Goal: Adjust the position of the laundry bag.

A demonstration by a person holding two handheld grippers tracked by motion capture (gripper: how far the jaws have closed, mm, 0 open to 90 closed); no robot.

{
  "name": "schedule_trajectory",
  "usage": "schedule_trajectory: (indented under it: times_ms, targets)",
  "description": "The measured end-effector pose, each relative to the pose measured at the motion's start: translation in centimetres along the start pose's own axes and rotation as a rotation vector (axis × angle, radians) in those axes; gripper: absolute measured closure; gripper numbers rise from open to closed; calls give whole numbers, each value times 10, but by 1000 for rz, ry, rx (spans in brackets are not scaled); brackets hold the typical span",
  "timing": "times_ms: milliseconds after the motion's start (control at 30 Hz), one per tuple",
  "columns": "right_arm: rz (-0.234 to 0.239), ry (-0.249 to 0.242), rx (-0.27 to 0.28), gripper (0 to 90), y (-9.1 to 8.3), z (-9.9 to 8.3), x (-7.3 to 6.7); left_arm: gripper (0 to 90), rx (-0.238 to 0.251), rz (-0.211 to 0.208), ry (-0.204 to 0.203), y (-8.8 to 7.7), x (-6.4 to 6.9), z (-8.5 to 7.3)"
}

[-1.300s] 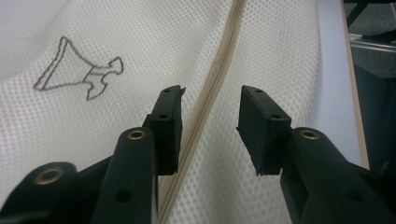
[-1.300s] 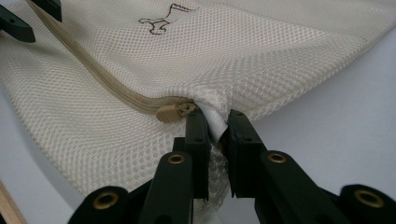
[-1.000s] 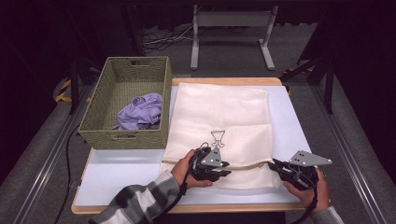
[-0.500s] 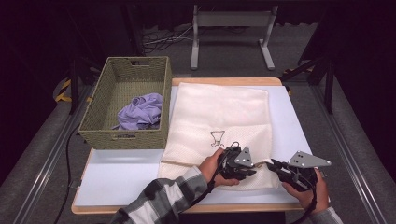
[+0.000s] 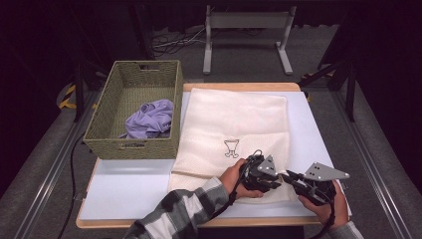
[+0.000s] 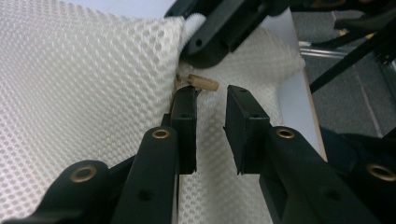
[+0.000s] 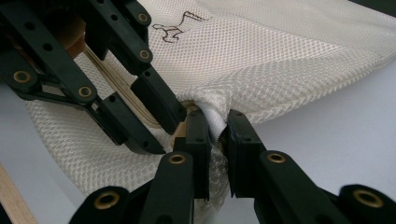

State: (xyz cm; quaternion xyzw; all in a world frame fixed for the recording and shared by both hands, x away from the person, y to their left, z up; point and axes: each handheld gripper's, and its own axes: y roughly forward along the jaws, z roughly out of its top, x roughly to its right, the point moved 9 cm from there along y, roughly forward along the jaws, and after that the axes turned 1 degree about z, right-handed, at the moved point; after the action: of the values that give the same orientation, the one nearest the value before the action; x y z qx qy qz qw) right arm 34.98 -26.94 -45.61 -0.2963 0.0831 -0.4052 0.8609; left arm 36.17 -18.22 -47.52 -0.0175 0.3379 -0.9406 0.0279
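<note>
A cream mesh bag [image 5: 234,119] with a small black logo [image 5: 231,148] lies flat on the white table [image 5: 129,184]. My right gripper [image 5: 292,176] is shut on a pinched fold of the bag's near right corner [image 7: 212,116]. My left gripper [image 5: 278,174] lies close beside it, tip to tip. In the left gripper view its jaws [image 6: 212,100] stand slightly apart over the mesh and have just been opening, with nothing pressed between the pads. The tan zipper pull [image 6: 203,83] sits just past the tip of one left finger [image 6: 184,109].
A woven olive basket [image 5: 107,119] stands at the left of the table with a lilac cloth [image 5: 149,118] inside. A striped sleeve [image 5: 184,211] crosses the table's near edge. A metal frame [image 5: 246,25] stands beyond the far edge.
My left gripper has slid to the right along the bag's near edge, ending right beside the right gripper. The right gripper has held still on the corner.
</note>
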Motion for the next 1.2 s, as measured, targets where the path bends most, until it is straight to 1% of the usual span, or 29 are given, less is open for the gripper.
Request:
schedule_trajectory:
  times_ms: [33,100,133,200,233,267,300,333,367,467,533,567,600,633,667,700,733,767,800,833,867,900,933,967,1000,1033,1100,1133,1200]
  targets:
    - [0,0,0,813,0,0,0,712,0,0,0,0,0,0]
    - [-7,-1,-5,812,-1,-1,1,651,2,-8,-19,2,1,0]
    - [-9,-7,-8,813,-1,-2,1,635,-1,-26,-42,1,3,-1]
    - [-9,-9,-8,812,-1,-2,0,626,0,-32,-54,1,4,-1]
    - [-9,-9,-8,812,-1,-2,0,606,0,-32,-54,1,4,-1]
    - [-10,-12,-9,812,-1,-2,1,606,4,-49,-67,0,5,-1]
    - [-7,-12,-5,812,-1,-2,1,575,16,-62,-79,0,6,0]
    - [-12,-16,-5,812,-2,-2,1,556,25,-78,-102,-1,6,0]
    - [-12,-16,-5,812,-2,-2,1,550,25,-78,-102,-1,6,0]
    - [-20,-30,-7,812,-1,-2,0,547,43,-105,-165,0,6,0]
    - [-22,-35,-6,812,-1,-2,0,547,53,-105,-189,0,5,0]
    - [-22,-35,-6,812,-1,-2,0,548,53,-105,-189,0,5,0]
    - [-30,-49,-5,812,-1,-2,-1,553,63,-102,-205,0,6,0]
    - [-30,-49,-5,812,-1,-2,-1,553,66,-102,-211,-1,5,0]
    - [-36,-64,-6,812,-1,-2,-1,585,74,-102,-252,-2,4,-1]
    - [-36,-64,-6,812,-1,-2,-1,589,74,-102,-252,-2,4,-1]
    - [-39,-72,-5,812,-1,-2,-1,589,75,-100,-263,-2,3,-2]
    - [-38,-75,-1,812,-1,-1,-2,611,69,-81,-262,-2,2,-2]
    - [-38,-80,-5,813,0,-2,-3,656,68,-78,-274,-2,1,-3]
    - [-37,-81,-3,812,0,-1,-3,673,60,-64,-267,-2,0,-4]
    - [-37,-81,-3,812,0,-1,-3,693,60,-64,-267,-2,0,-4]
    - [-31,-85,5,812,0,-1,-4,728,57,-36,-253,-3,-2,-4]
    - [-27,-89,8,813,0,-1,-5,750,58,-25,-262,-3,-4,-5]
    - [-27,-89,8,813,0,-1,-5,777,58,-25,-262,-3,-4,-5]
    - [-26,-92,8,813,0,-1,-5,777,56,7,-248,-3,-7,-5]
    - [-22,-93,9,813,1,0,-6,804,61,12,-254,-2,-8,-4]
    - [-14,-93,11,815,1,0,-7,809,49,15,-254,-1,-9,-5]
    - [-11,-97,8,817,2,-1,-8,805,45,38,-248,1,-10,-5]
    - [-3,-101,3,818,3,-2,-9,805,32,56,-239,3,-10,-5]
